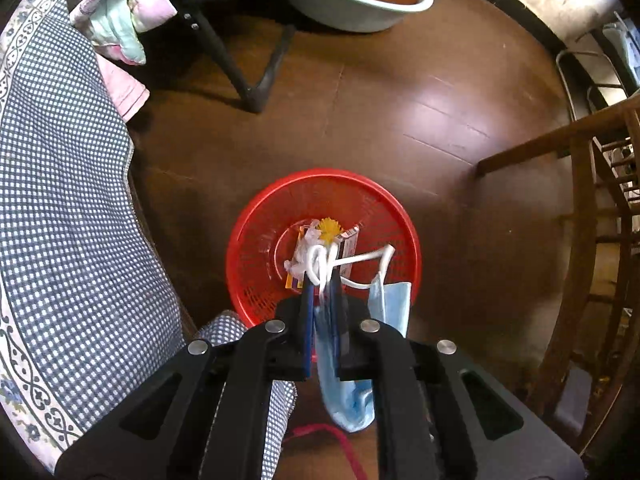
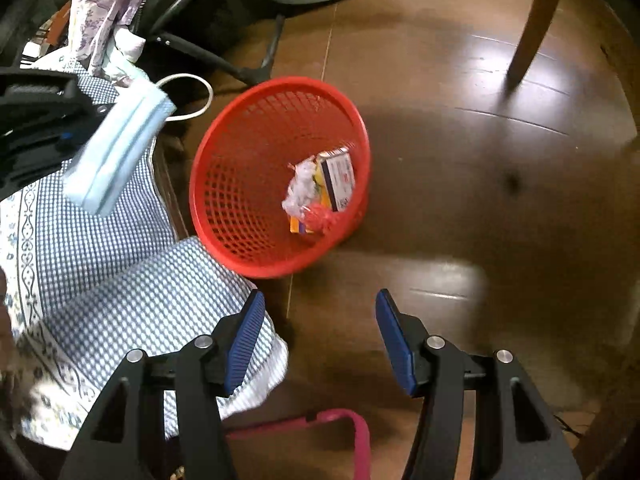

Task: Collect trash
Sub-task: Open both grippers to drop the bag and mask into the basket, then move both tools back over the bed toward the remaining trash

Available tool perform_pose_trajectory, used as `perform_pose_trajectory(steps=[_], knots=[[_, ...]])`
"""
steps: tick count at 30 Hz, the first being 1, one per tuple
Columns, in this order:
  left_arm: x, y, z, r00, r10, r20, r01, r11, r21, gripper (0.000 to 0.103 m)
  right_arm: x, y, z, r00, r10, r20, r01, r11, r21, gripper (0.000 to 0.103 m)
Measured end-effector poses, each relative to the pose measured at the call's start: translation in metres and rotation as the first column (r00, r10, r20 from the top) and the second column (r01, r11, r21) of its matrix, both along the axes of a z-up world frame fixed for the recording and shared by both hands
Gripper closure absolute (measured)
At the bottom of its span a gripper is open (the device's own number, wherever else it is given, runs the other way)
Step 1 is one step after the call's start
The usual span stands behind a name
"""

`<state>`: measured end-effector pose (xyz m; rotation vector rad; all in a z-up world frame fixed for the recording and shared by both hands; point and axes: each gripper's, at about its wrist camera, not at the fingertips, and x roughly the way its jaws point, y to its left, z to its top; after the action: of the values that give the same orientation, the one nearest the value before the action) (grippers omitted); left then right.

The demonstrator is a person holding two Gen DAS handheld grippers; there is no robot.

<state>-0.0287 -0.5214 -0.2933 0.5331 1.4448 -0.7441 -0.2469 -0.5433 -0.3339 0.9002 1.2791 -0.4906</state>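
Observation:
A red mesh basket (image 1: 256, 240) stands on the dark wood floor; it also shows in the right wrist view (image 2: 236, 184). Inside lie a crumpled white wrapper (image 2: 300, 192) and a small box (image 2: 340, 178). My left gripper (image 1: 324, 276) is shut on a light blue face mask (image 1: 348, 396) and holds it above the basket's near rim, white ear loops (image 1: 360, 260) dangling over the basket. The mask also shows in the right wrist view (image 2: 116, 148), at the left, held up by the left gripper. My right gripper (image 2: 320, 320) is open and empty above the floor, short of the basket.
A blue checked bedcover (image 1: 60, 220) hangs at the left, beside the basket. A black folding chair leg (image 1: 256, 96) and a pale green basin (image 1: 360, 16) with bowls stand beyond. A wooden chair (image 1: 592, 208) is at the right. A pink strap (image 2: 320, 424) lies on the floor.

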Motion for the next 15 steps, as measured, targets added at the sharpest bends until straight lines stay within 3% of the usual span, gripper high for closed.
perform_pose_trajectory(steps=[3,7,8,11,15], knots=[[-0.001,-0.001,0.0,1.0,-0.004,0.016,0.004,1.0,0.0,0.087,0.0,0.0,0.003,1.0,0.001,0.005,-0.001,1.0,0.0,0.046],[0.001,0.0,0.001,1.0,0.014,0.024,-0.014,1.0,-0.002,0.052,0.005,0.0,0.005,1.0,0.009,0.017,-0.009,1.0,0.003,0.046],[0.002,0.0,0.003,0.999,0.02,0.03,-0.02,1.0,-0.006,0.048,0.005,0.0,0.005,1.0,0.011,0.018,-0.011,1.0,0.003,0.046],[0.006,0.002,0.006,0.999,0.041,0.006,-0.04,0.999,-0.027,0.038,0.007,0.003,0.008,1.0,0.019,0.016,-0.019,1.0,0.001,0.046],[0.007,0.001,0.014,0.999,0.05,0.004,-0.049,0.998,-0.047,0.036,0.007,0.002,0.013,1.0,0.027,0.014,-0.027,1.0,-0.005,0.046]])
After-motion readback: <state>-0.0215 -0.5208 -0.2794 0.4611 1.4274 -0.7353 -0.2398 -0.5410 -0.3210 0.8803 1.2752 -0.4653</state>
